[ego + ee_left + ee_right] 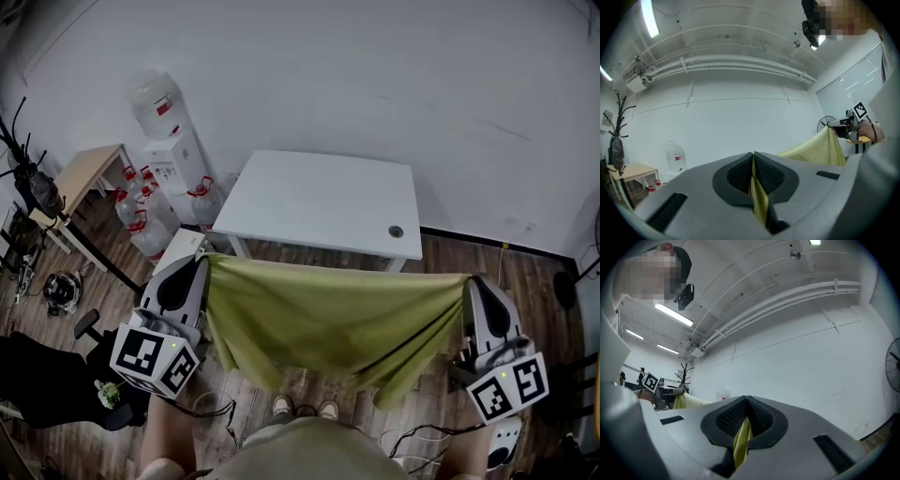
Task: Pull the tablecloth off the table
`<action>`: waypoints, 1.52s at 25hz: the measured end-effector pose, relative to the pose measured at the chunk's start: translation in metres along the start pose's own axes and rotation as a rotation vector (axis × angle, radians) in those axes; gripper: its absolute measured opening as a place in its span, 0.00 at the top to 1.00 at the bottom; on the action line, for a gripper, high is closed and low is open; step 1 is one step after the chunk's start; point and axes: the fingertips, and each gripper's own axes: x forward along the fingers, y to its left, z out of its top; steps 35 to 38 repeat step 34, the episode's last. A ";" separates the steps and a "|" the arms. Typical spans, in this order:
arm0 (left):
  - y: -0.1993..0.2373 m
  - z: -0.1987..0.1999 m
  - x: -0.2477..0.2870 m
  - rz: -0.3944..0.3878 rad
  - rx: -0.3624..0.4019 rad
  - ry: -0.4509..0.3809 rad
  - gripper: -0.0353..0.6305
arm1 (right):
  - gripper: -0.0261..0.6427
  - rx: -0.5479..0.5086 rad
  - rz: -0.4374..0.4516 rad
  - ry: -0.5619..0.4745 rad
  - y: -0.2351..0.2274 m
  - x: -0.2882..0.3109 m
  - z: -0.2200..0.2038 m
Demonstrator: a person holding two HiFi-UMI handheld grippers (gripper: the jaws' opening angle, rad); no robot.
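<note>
**Head view.** The white bench (319,197) stands at the centre of the frame with its top bare. The olive-green tablecloth (328,323) is no longer on it. It hangs in the lower middle of the frame, in front of the bench's near edge and above the wooden floor (525,281). The left tongs (202,262) hold one top corner at the lower left and the right tongs (472,281) hold the other at the lower right. Because they are held well apart, the upper hem runs nearly straight between them and the rest sags in folds. That spread likely keeps the cloth from bunching or dragging. The person's shoes (305,408) show just below its lowest folds. A water dispenser (169,141) stands at the upper left, clear of the cloth.

**Left gripper view.** The jaws are pressed together on a thin yellow-green fold of the cloth, which comes out between the ribbed pads (771,176) at the lower centre. From there the fabric runs to the right of the frame, up to the other tongs.

**Right gripper view.** The jaws here are also clamped on a fold of the cloth, which hangs down from between the pads (726,420) at the lower centre. The other tongs and their corner of fabric show small at the left edge.

With both corners pinched and the bench bare, the pull looks essentially done.
</note>
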 end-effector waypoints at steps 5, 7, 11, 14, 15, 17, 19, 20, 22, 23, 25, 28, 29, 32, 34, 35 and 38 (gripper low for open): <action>0.016 -0.003 -0.009 -0.003 -0.021 -0.007 0.92 | 0.92 0.012 -0.014 0.007 0.018 0.000 -0.005; 0.020 -0.005 -0.010 -0.004 -0.029 -0.003 0.92 | 0.92 0.010 -0.018 0.012 0.022 0.001 -0.006; 0.027 -0.005 -0.011 -0.019 -0.036 -0.004 0.92 | 0.92 -0.025 -0.032 0.031 0.031 0.002 -0.008; 0.031 -0.006 -0.016 -0.025 -0.038 -0.010 0.92 | 0.92 -0.025 -0.038 0.034 0.038 0.000 -0.009; 0.033 -0.006 -0.017 -0.027 -0.040 -0.011 0.92 | 0.92 -0.024 -0.040 0.035 0.040 0.000 -0.010; 0.035 -0.007 -0.019 -0.030 -0.043 -0.011 0.92 | 0.92 -0.023 -0.042 0.038 0.044 -0.001 -0.010; 0.037 -0.008 -0.020 -0.032 -0.045 -0.009 0.92 | 0.92 -0.024 -0.043 0.037 0.046 0.000 -0.009; 0.038 -0.009 -0.020 -0.034 -0.046 -0.008 0.92 | 0.92 -0.024 -0.043 0.037 0.047 0.000 -0.010; 0.040 -0.011 -0.021 -0.036 -0.046 -0.007 0.92 | 0.92 -0.023 -0.043 0.035 0.049 0.002 -0.010; 0.041 -0.011 -0.022 -0.037 -0.046 -0.006 0.92 | 0.92 -0.022 -0.043 0.035 0.050 0.002 -0.011; 0.044 -0.011 -0.023 -0.037 -0.047 -0.007 0.92 | 0.92 -0.022 -0.042 0.037 0.052 0.004 -0.011; 0.046 -0.012 -0.023 -0.039 -0.053 -0.009 0.92 | 0.92 -0.024 -0.047 0.042 0.054 0.004 -0.010; 0.048 -0.012 -0.023 -0.039 -0.054 -0.009 0.92 | 0.92 -0.024 -0.048 0.042 0.056 0.004 -0.010; 0.053 -0.012 -0.026 -0.035 -0.055 -0.010 0.92 | 0.92 -0.023 -0.046 0.040 0.061 0.007 -0.011; 0.055 -0.012 -0.027 -0.035 -0.055 -0.012 0.92 | 0.92 -0.024 -0.045 0.040 0.062 0.008 -0.011; 0.055 -0.012 -0.027 -0.035 -0.055 -0.012 0.92 | 0.92 -0.024 -0.045 0.040 0.062 0.008 -0.011; 0.055 -0.012 -0.027 -0.035 -0.055 -0.012 0.92 | 0.92 -0.024 -0.045 0.040 0.062 0.008 -0.011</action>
